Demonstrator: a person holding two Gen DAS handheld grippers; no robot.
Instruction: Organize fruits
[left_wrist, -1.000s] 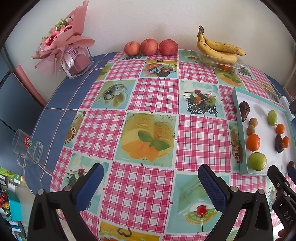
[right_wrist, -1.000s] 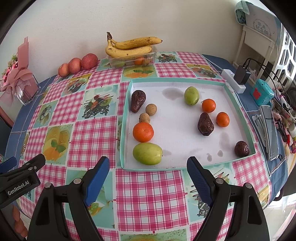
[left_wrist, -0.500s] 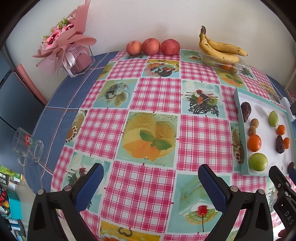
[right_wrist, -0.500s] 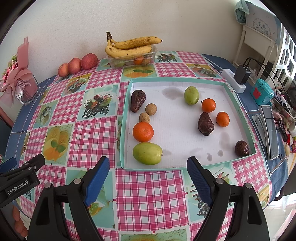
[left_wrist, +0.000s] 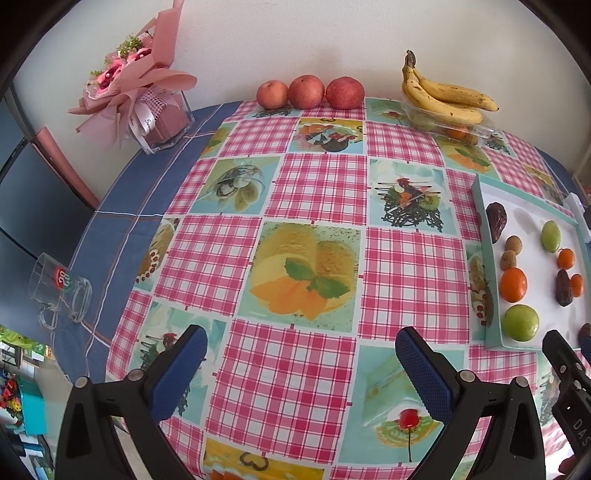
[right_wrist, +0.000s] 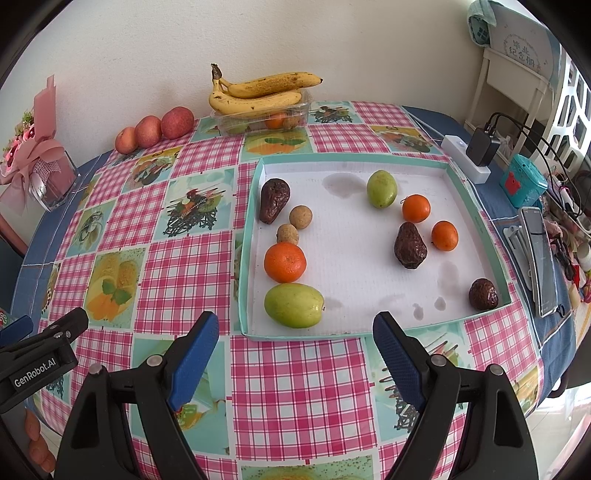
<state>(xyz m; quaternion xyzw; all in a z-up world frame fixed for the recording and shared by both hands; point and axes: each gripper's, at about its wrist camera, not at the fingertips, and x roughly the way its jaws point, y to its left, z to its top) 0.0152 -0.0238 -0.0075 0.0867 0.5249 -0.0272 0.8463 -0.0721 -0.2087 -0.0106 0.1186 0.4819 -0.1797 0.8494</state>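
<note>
Two grippers hovered above the checked tablecloth (left_wrist: 317, 184), fingers spread and holding nothing: the left gripper (left_wrist: 301, 363) over bare cloth, the right gripper (right_wrist: 295, 349) just before the tray (right_wrist: 476, 206), where a large orange (right_wrist: 284, 262) and green fruit (right_wrist: 293, 305) lay.

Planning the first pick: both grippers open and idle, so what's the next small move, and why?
Probably ease the right gripper forward and down over the big green fruit: it lies nearest in the tray, just beyond the open fingers, and nothing is held yet.
</note>
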